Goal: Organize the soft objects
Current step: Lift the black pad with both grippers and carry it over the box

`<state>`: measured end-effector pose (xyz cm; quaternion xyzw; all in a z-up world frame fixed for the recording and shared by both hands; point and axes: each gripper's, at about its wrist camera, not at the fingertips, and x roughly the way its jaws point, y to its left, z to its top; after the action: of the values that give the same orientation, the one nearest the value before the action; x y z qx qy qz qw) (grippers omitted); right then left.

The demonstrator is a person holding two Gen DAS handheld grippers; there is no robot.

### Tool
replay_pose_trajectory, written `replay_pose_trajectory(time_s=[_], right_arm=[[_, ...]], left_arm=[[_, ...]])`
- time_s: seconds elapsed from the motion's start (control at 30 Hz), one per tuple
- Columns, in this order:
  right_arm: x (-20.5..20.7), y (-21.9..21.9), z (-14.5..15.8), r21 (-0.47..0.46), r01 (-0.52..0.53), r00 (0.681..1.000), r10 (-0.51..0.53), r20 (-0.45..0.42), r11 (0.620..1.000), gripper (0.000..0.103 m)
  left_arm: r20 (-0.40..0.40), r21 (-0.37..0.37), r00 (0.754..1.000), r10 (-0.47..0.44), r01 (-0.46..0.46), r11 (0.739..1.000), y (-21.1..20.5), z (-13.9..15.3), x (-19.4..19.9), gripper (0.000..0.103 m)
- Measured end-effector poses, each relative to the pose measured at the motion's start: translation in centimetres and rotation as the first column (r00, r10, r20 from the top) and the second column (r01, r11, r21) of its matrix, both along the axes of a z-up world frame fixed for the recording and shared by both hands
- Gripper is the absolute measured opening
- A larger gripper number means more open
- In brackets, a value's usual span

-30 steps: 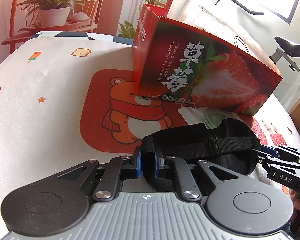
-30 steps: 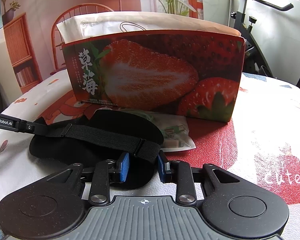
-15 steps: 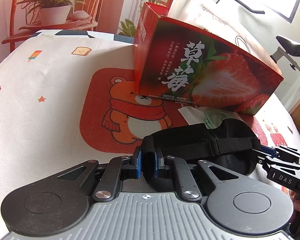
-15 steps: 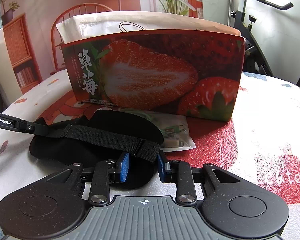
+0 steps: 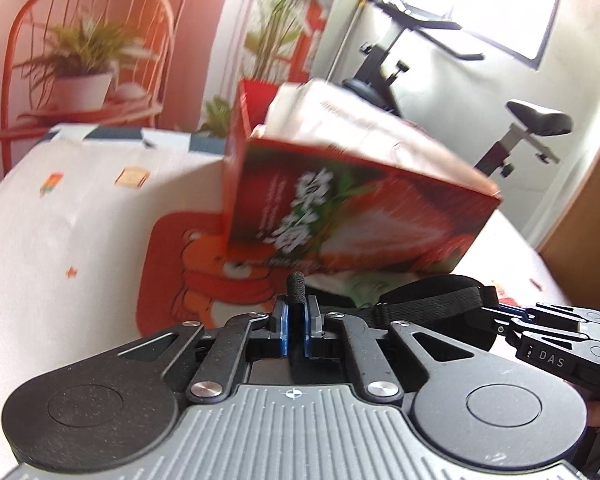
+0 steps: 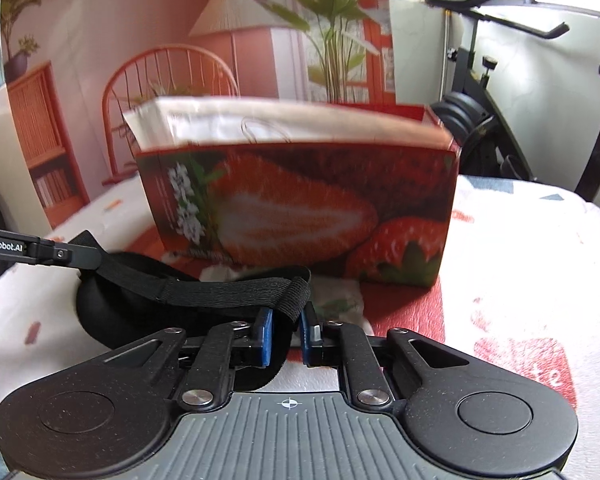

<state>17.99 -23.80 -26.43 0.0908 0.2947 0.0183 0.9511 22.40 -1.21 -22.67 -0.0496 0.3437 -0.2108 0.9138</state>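
Note:
A black padded eye mask point(image 5: 432, 300) with an elastic strap point(image 6: 220, 292) hangs between my two grippers, lifted a little off the tablecloth. My left gripper point(image 5: 296, 318) is shut on the mask's left end, which sticks up between the blue pads. My right gripper point(image 6: 286, 328) is shut on the mask's right end, where the strap loops. The right gripper also shows in the left wrist view point(image 5: 512, 314). The red strawberry box point(image 6: 300, 208) stands just behind, with a white paper bag point(image 6: 284, 124) in it.
A small white packet point(image 6: 336, 300) with green print lies on the tablecloth point(image 5: 80, 220) under the mask, in front of the box. An exercise bike point(image 5: 520, 136) stands beyond the table's far right. A chair with a potted plant point(image 5: 80, 80) is at the far left.
Both grippers have risen with the mask, lifting it off the cloth. The views are blurred from the motion, and the box now looks lower and farther away.

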Motion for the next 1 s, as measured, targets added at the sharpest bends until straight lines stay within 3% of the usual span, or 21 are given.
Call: replay_pose_trajectory(time_s=[0.53,1.0], right_arm=[[-1.4,-1.4,3.0,0.051,0.054,0.995,-0.058,0.079,0.997,0.011],[0.1,-2.6,7.4,0.029,0.053,0.982,-0.057,0.177,0.998,0.011]], left_arm=[[0.03,-0.03,1.0,0.006,-0.005,1.0,0.0,1.9,-0.2,0.008],[0.083,-0.043,0.997,0.0,0.004,0.999,-0.8,6.0,1.7,0.008]])
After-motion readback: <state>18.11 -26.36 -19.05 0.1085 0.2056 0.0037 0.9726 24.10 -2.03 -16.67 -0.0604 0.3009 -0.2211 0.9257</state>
